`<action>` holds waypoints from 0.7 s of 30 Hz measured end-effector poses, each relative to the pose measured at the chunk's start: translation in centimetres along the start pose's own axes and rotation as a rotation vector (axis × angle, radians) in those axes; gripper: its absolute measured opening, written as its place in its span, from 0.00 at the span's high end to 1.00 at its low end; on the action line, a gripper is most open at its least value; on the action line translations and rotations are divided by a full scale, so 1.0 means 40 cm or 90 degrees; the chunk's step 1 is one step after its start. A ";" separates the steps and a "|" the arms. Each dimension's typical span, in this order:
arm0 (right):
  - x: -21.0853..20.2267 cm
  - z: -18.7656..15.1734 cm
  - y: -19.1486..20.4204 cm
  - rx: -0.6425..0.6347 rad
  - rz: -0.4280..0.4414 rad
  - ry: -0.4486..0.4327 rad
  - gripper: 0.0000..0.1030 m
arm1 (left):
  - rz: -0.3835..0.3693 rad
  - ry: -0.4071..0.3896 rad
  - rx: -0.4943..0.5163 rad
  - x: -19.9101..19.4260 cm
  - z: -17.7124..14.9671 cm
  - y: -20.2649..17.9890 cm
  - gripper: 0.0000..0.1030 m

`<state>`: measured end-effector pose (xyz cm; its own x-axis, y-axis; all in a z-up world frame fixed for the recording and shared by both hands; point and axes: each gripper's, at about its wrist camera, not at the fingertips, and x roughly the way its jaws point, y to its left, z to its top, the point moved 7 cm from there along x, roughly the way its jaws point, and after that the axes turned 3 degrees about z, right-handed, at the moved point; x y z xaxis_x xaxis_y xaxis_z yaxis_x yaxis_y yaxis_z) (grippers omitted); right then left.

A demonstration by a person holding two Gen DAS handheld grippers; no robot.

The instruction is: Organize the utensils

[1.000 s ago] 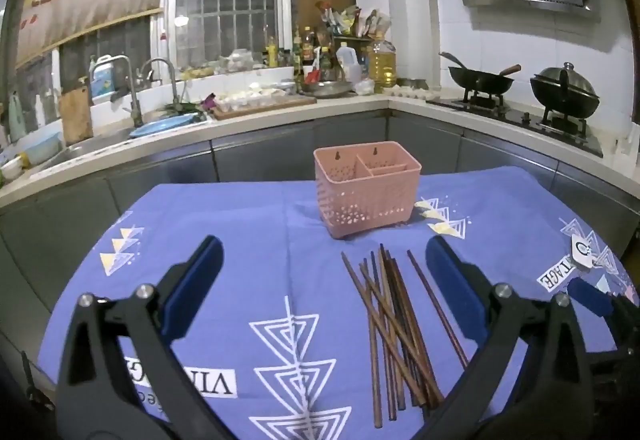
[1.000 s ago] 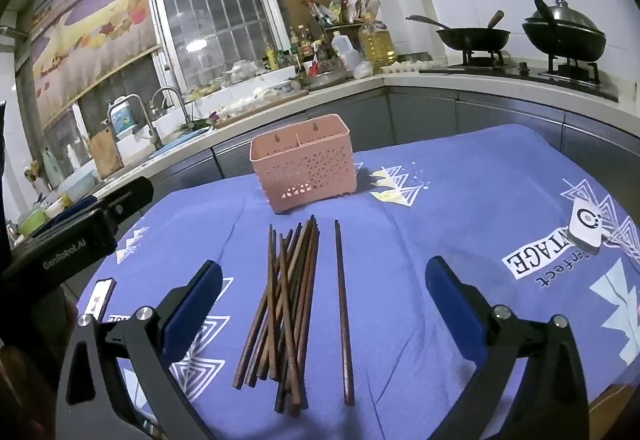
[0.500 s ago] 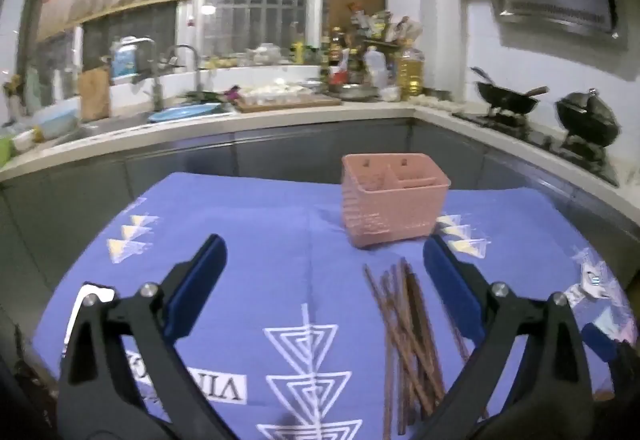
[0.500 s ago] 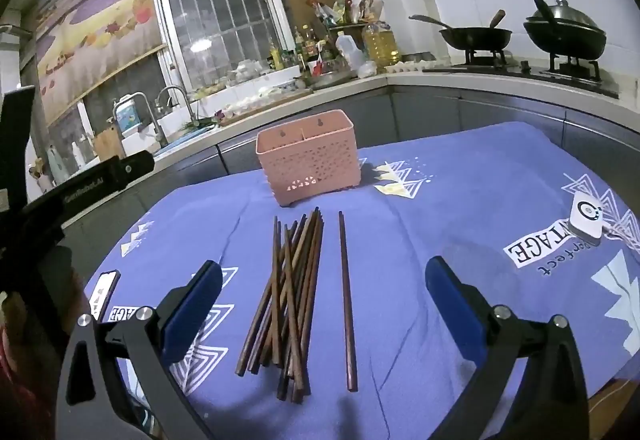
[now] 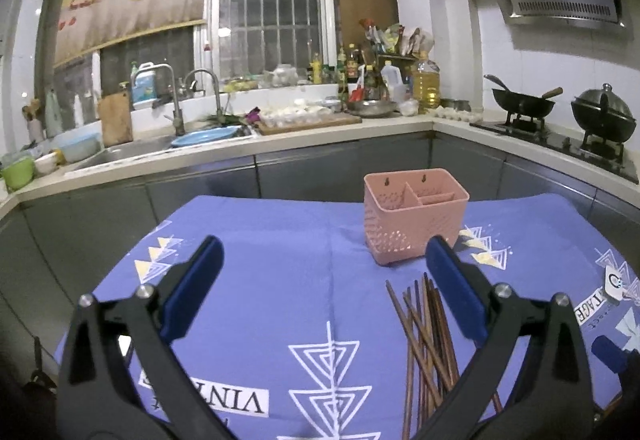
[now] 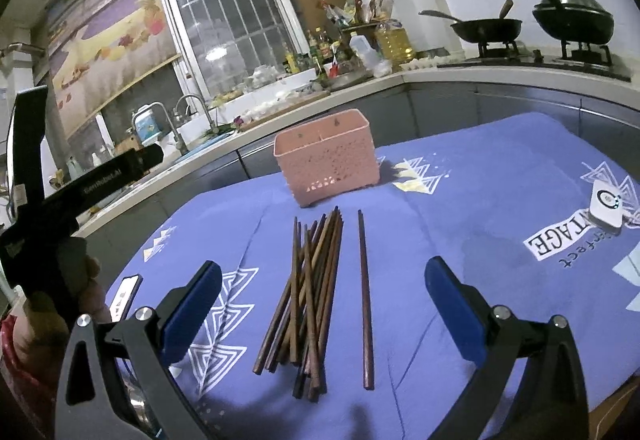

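On the bench [image 6: 500, 168], a blue tablecloth [image 5: 280, 272] printed with white triangles is lying under 1 pink perforated utensil caddy [image 6: 326, 162], 1 loose bundle of dark wooden chopsticks [image 6: 310, 292] too overlapped to count, and 1 single chopstick [image 6: 365, 296] lying just to the right of the bundle. The caddy is standing upright beyond the chopstick tips, showing 3 compartments from the left wrist view. The left gripper [image 5: 324, 288] and right gripper [image 6: 322, 304] are both hovering spread wide, holding nothing. 1 small white device [image 6: 606, 204] is resting near the cloth's right edge. Behind, 2 faucets [image 5: 192, 96], 1 wok [image 6: 486, 28] and 1 lidded pot [image 6: 572, 18] are lining a kitchen countertop.
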<state>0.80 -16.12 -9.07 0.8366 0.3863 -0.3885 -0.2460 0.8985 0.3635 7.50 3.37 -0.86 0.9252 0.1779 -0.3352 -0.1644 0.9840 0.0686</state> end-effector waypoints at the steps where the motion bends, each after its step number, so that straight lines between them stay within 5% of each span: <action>1: 0.002 0.000 -0.002 -0.001 0.000 0.002 0.03 | -0.005 0.004 0.000 0.003 0.000 0.000 0.06; 8: 0.003 0.003 -0.010 -0.007 -0.006 0.005 0.03 | -0.050 0.042 0.012 0.024 -0.022 -0.022 0.06; 21: 0.032 0.065 0.004 -0.087 -0.038 -0.009 0.03 | 0.001 0.053 0.025 0.058 -0.037 -0.008 0.06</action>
<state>3.10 -16.03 -7.31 0.8586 0.3290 -0.3931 -0.2591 0.9402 0.2210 9.21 3.48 -3.05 0.8934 0.1809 -0.4112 -0.1505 0.9830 0.1056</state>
